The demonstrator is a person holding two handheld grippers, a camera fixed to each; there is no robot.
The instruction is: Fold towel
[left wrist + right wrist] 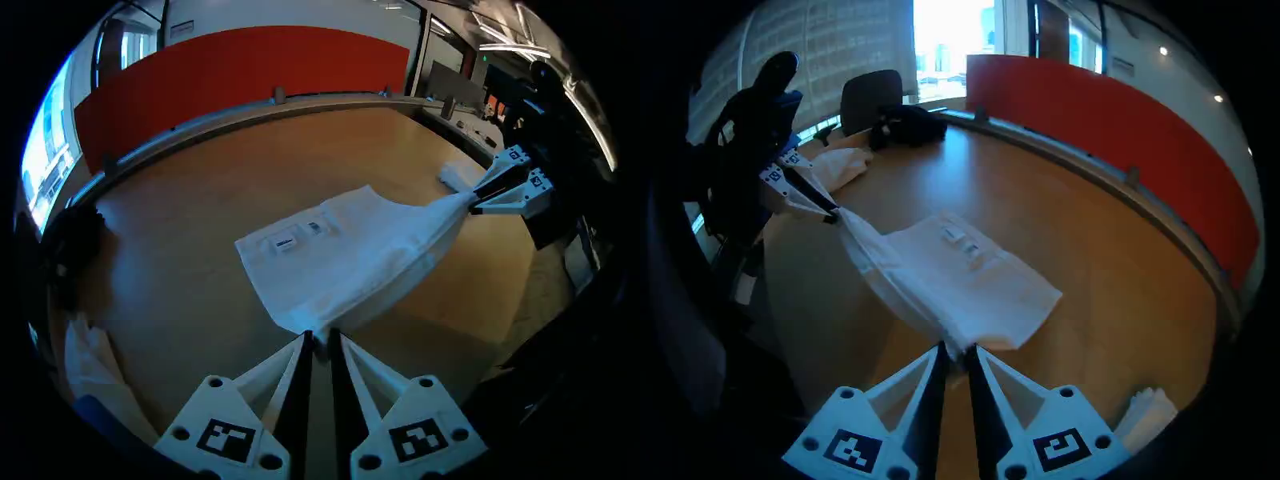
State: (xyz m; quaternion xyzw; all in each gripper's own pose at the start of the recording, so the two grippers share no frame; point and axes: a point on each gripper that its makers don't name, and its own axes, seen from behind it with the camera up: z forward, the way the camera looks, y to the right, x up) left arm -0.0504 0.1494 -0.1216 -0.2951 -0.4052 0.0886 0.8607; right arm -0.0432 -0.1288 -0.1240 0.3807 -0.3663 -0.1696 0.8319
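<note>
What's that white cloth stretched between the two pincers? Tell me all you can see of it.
The white towel is soft, thin-looking cloth with two small labels on its upper face. Its far part lies flat on the wooden table; its near edge is lifted and stretched between the left gripper and the right gripper, each shut on a corner.

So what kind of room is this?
Most likely an office meeting room. The white towel sits on a big wooden table with a red divider panel along its far edge, and an office chair stands by a bright window.
</note>
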